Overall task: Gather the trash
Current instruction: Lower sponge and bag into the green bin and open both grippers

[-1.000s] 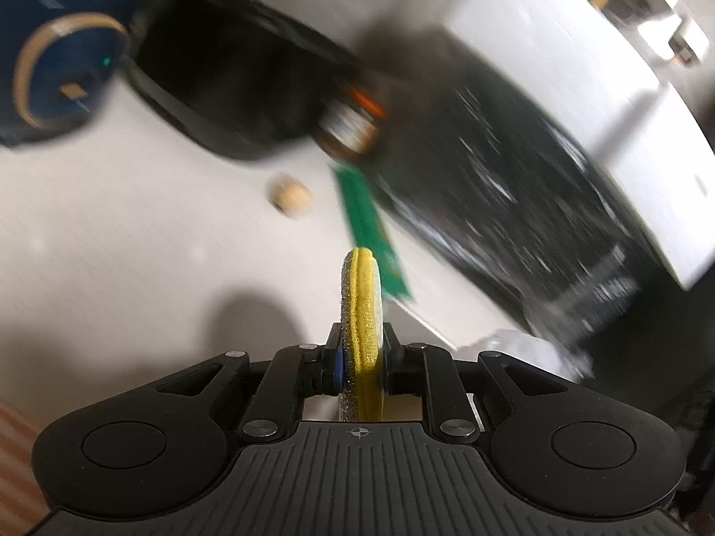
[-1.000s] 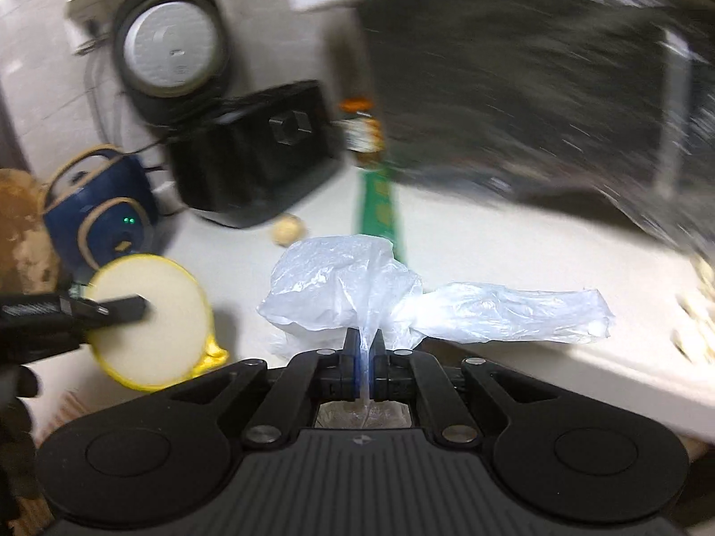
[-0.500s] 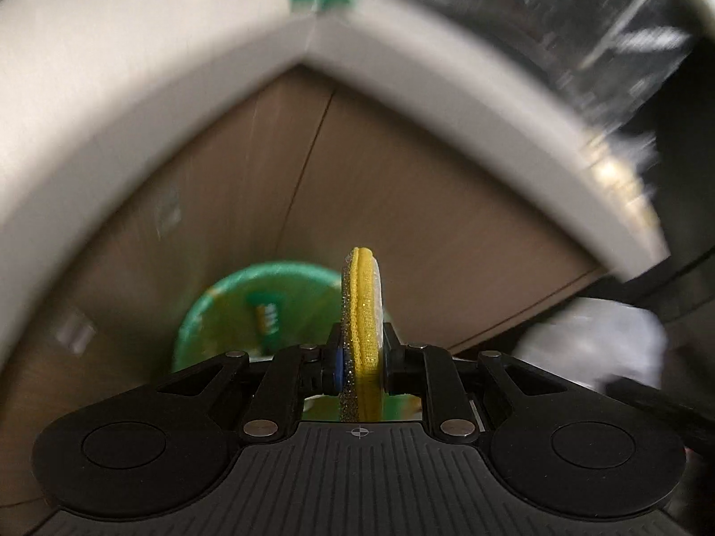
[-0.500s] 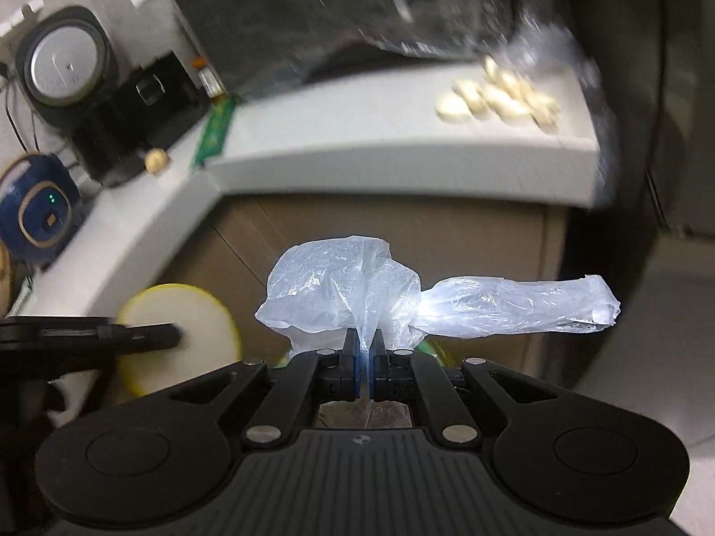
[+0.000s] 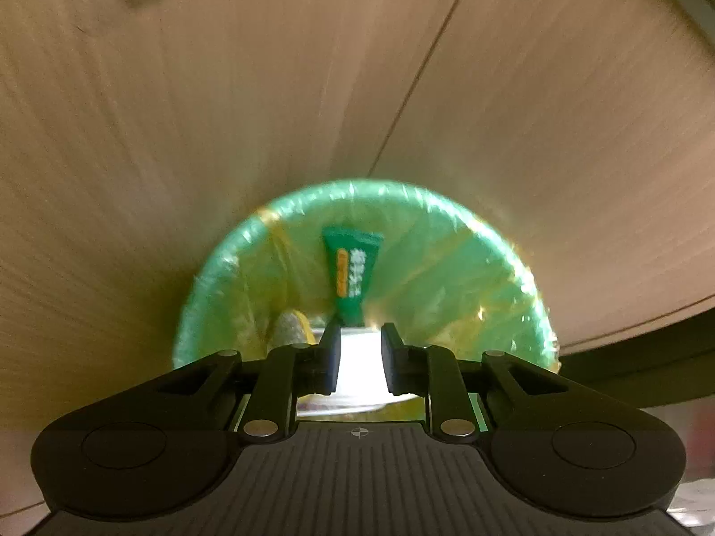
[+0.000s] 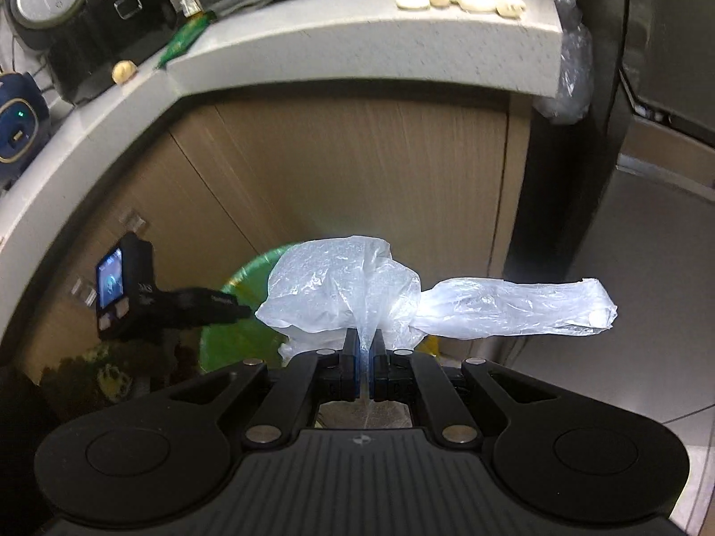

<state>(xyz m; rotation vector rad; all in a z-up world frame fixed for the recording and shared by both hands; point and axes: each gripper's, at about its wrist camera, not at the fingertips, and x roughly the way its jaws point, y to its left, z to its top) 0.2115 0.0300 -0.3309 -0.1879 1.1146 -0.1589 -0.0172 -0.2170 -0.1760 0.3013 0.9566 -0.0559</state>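
Opening over the green-lined bin (image 5: 447, 241) at lower centre, the left gripper (image 5: 360, 344) has nothing between its jaws, so the right gripper (image 6: 365, 348), pinching the plastic bag (image 6: 353, 286), should centre above the rim before letting go.

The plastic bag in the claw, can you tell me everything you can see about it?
The plastic bag is thin, see-through white film, crumpled into a puffy bunch with a long twisted tail sticking out to the right. The right claw is shut on a pinched fold at its bottom, so the bag stands up from the fingers. It hangs in the air above the green-lined bin, touching nothing else.
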